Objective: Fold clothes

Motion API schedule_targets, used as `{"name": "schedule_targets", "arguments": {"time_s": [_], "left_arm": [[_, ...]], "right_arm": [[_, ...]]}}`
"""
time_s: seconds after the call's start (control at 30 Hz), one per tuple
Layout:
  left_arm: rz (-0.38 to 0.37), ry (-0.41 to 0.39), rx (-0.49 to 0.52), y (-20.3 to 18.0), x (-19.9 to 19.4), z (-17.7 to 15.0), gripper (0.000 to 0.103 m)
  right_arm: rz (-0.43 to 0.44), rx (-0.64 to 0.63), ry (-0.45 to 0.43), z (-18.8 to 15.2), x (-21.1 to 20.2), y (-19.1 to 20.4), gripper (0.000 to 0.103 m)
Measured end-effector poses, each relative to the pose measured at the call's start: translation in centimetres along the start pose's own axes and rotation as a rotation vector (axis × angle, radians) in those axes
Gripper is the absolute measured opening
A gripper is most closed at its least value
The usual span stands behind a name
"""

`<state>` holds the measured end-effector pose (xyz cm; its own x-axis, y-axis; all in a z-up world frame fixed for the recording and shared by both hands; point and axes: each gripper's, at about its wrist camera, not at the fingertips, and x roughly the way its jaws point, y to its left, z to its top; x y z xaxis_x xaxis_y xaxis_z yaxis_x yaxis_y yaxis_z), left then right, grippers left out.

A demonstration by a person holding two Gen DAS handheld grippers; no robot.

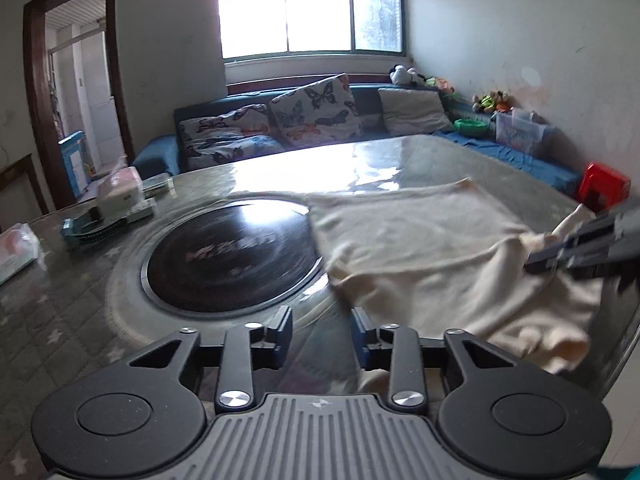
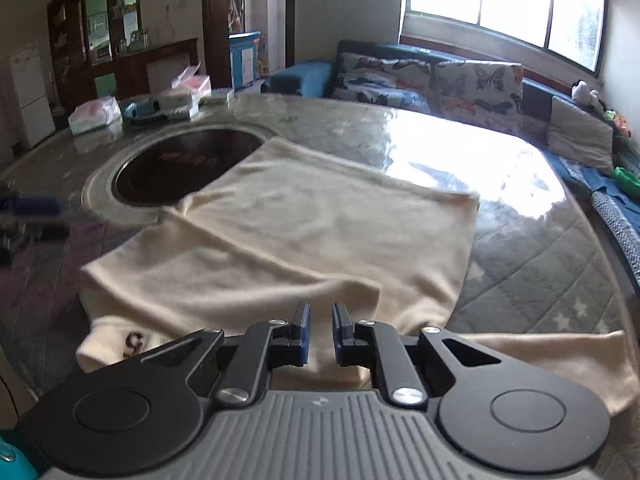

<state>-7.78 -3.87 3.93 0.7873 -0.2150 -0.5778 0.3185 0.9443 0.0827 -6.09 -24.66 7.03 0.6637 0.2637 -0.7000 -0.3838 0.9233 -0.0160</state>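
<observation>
Two grippers of mine hover parted over the table (image 2: 540, 280): my left gripper (image 1: 322, 334) gapes at the edge of the cream garment (image 2: 320, 220), my right gripper (image 2: 321, 330) spreads just above its folded sleeve, beside the dark round hotplate (image 1: 232, 252).

Cream garment (image 2: 320, 216) (partly folded), flat

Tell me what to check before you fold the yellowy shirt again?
1. Left gripper open: ok.
2. Right gripper open, gripping no cloth: ok.
3. Cream garment lying on the table: ok.
4. Garment smooth: not ok, near edge is bunched.
5. Garment clear of the dark round plate: not ok, a corner overlaps it.
6. Boxes away from the cloth: ok.
</observation>
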Motion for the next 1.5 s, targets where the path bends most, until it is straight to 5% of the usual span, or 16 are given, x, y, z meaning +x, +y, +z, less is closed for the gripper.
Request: {"name": "schedule_targets", "arguments": {"time_s": [0.23,0.43,0.8,1.03,1.2,1.33,1.5], "left_arm": [[-0.087,-0.009,0.007,-2.6,4.3,3.1,0.025],[-0.011,0.054,0.001,-1.5,8.5,3.0,0.023],[0.015,0.054,0.005,-1.5,8.5,3.0,0.027],[0.018,0.05,-0.004,-1.2,7.7,3.4,0.042],[-0.007,0.016,0.008,-2.2,6.5,3.9,0.053],[-0.031,-0.01,0.02,-3.2,5.7,4.2,0.082],[-0.043,-0.04,0.029,-4.0,4.9,4.3,0.095]], "right_arm": [[0.005,0.019,0.022,-1.9,-0.1,-0.2,0.011],[0.009,0.023,0.027,-2.5,-0.6,-0.4,0.011],[0.058,0.013,-0.05,0.6,1.1,0.2,0.013],[0.013,0.071,-0.075,-0.4,0.6,-1.4,0.017],[-0.149,0.231,-0.115,-3.1,-3.1,-6.7,0.019],[-0.343,0.413,-0.112,-6.2,-4.5,-12.5,0.02],[-0.463,0.591,-0.131,-8.8,-5.0,-17.5,0.027]]}}
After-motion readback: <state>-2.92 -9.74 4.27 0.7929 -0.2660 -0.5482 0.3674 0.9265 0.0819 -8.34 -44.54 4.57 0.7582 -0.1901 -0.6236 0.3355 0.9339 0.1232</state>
